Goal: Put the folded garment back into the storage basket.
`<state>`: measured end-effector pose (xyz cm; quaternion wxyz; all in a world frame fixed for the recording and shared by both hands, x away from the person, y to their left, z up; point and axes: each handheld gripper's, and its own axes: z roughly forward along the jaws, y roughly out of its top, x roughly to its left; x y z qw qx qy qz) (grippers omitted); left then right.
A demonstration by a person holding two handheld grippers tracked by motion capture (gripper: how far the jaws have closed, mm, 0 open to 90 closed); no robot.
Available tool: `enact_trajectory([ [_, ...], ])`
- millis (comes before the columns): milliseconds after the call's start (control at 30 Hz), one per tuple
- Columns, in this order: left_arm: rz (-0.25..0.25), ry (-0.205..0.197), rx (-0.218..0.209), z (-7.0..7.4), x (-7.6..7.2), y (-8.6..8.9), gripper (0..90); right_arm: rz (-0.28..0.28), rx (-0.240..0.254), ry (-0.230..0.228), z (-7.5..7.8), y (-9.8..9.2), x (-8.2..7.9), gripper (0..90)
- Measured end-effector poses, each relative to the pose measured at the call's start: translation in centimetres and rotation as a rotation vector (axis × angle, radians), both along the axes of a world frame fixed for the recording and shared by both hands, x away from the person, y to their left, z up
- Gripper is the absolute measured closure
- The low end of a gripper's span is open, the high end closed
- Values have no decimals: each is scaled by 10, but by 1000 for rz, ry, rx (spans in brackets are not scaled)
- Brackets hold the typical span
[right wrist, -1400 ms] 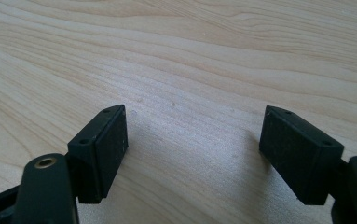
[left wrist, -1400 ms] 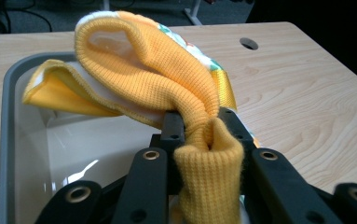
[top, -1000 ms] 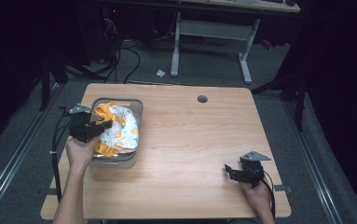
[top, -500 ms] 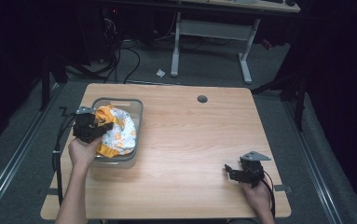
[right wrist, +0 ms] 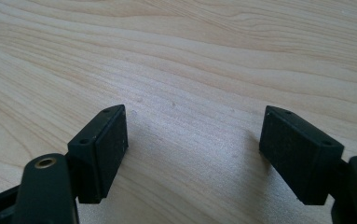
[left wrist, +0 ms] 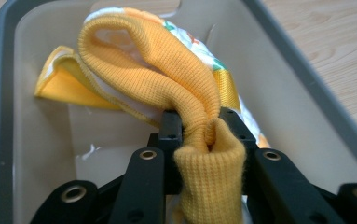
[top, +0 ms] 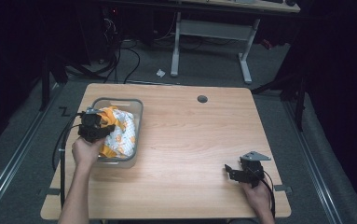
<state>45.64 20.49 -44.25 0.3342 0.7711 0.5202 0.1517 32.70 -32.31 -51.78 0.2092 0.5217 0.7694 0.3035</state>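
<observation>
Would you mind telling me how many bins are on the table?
1. The grey bin sits at the table's left side, holding an orange-and-white garment. Nothing on the table could hide another.

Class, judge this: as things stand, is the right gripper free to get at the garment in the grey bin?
Probably yes: the right gripper is open with nothing held, and bare table lies between it and the garment in the bin.

Overhead light is falling evenly on the worktop (top: 190, 140) while the surrounding floor is sinking into near darkness. The high view is looking soft and grainy. Both gripper views are staying bright, with nearby jaws blurring slightly and casting faint shadows
</observation>
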Motion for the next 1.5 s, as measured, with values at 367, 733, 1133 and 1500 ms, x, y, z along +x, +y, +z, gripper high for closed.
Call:
enact_trajectory([
  [367,43,55,63,-8,6,-2,687,0,0,0,0,0,0,238],
  [733,85,47,116,-9,4,-3,464,0,0,0,0,0,0,238],
  [1133,103,-71,51,11,-12,1,376,0,0,0,0,0,0,238],
  [1500,36,-158,-2,29,-33,-18,372,1,-1,0,0,0,0,238],
])
